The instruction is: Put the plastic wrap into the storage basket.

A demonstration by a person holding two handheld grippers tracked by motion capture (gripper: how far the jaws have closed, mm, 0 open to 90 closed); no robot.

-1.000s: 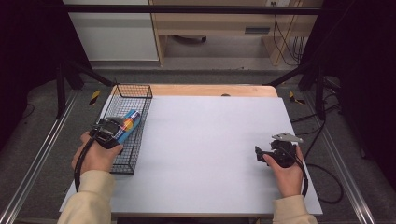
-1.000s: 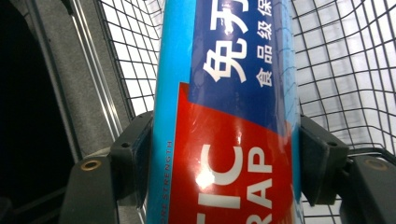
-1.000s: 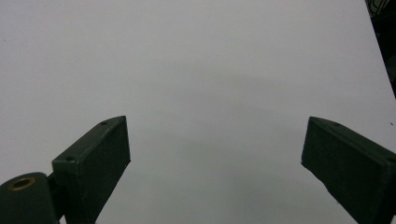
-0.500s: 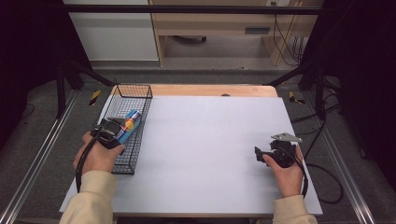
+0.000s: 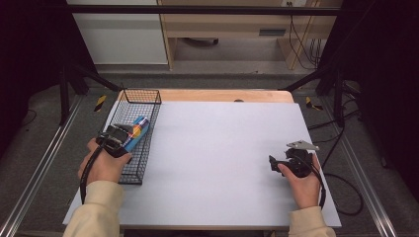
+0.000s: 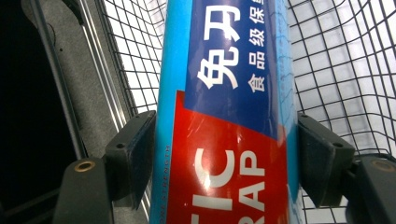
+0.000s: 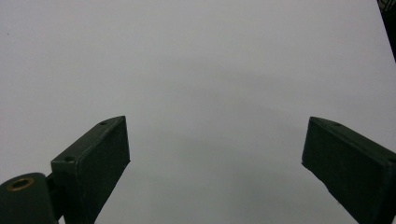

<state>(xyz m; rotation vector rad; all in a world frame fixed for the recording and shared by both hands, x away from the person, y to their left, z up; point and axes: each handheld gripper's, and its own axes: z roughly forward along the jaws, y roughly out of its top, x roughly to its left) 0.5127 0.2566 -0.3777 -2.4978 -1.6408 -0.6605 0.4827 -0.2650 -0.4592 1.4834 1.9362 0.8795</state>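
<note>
A: Your left gripper is straddling the blue and red box inside the wire basket. Its jaws have just been easing apart, and the pads are sitting right at the box's sides.

B: And your right gripper is hovering over the bare table, jaws spread wide, gripping nothing.

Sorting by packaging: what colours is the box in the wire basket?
The box is light blue with dark blue and red panels and white lettering, clearest in the left gripper view.
</note>
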